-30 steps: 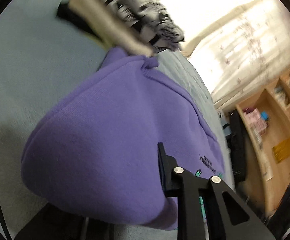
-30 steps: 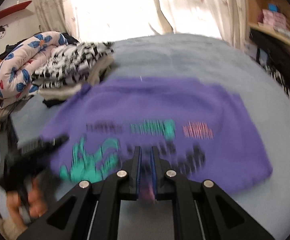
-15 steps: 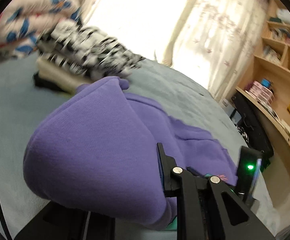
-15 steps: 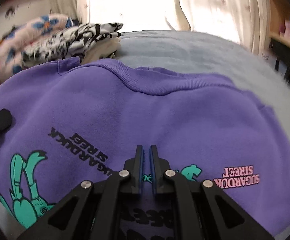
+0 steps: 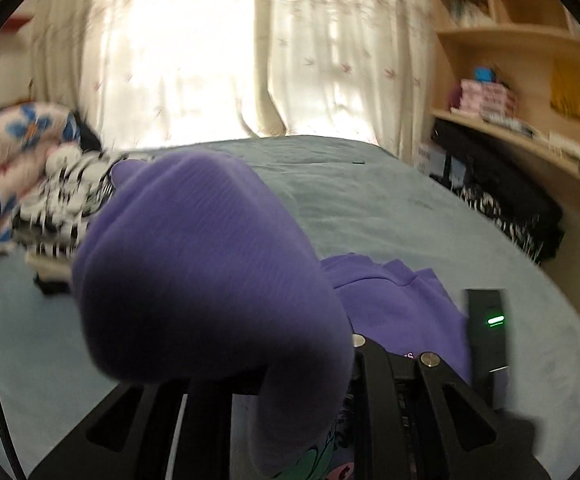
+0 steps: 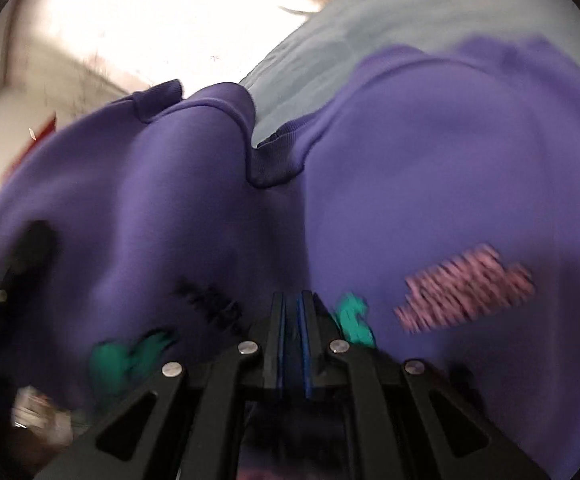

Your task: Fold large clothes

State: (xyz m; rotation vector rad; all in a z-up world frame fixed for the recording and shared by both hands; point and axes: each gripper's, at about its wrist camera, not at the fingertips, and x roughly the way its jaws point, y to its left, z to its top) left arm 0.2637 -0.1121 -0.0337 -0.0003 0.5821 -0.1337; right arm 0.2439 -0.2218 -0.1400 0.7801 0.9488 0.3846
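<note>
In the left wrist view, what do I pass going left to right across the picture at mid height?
Floral quilt → black-and-white patterned clothes → bunched purple sweatshirt → bare blue-grey bed cover → black bag by the shelves → wooden shelf unit.

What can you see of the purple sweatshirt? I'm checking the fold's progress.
The purple fleece sweatshirt looks soft and thick, with a ribbed neckband, teal and black print and blurred pink lettering. It is bunched, not flat: one part bulges over the left hand-held gripper, the rest lies on the grey-blue bed cover. The right hand-held gripper is shut on its printed front.
</note>
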